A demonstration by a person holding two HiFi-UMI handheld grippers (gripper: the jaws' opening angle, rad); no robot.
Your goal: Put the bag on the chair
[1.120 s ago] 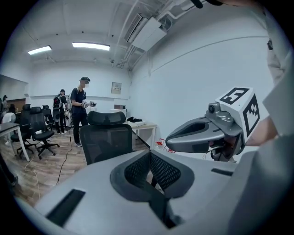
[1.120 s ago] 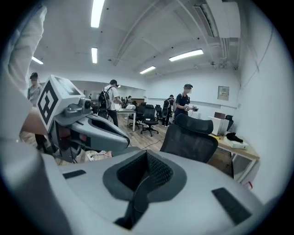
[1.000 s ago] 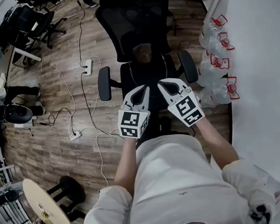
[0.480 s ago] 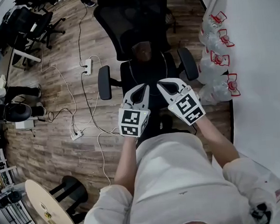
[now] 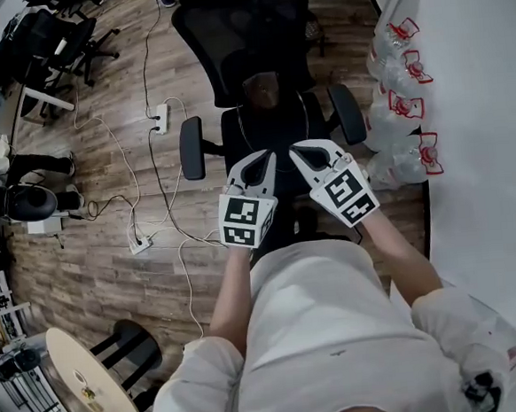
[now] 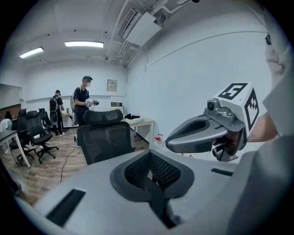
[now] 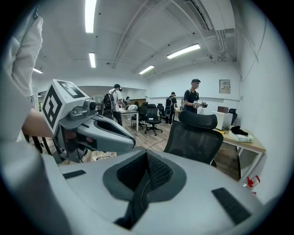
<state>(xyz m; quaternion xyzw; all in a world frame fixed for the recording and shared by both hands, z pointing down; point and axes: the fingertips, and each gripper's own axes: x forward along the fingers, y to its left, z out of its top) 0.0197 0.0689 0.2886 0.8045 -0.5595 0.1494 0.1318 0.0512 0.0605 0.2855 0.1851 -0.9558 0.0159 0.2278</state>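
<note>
A black mesh office chair [image 5: 267,120] stands straight ahead, and its seat holds nothing. No bag shows in any view. My left gripper [image 5: 261,159] hovers over the seat's front edge, jaws together and nothing between them. My right gripper [image 5: 302,149] hangs beside it at the same height, also shut and holding nothing. In the left gripper view my own shut jaws [image 6: 149,155] point at the chair's backrest [image 6: 104,137], with the right gripper [image 6: 202,133] alongside. The right gripper view shows its shut jaws [image 7: 147,155], the chair [image 7: 195,135] and the left gripper [image 7: 98,131].
Large water bottles [image 5: 398,101] lie along the white wall on the right. Power strips and cables [image 5: 159,123] trail over the wood floor on the left. A round table [image 5: 81,388] and a stool [image 5: 131,344] stand at the lower left. Other chairs, desks and people [image 7: 195,98] fill the room beyond.
Both grippers have drifted a little towards the chair and stay side by side. Nothing was taken hold of or let go.
</note>
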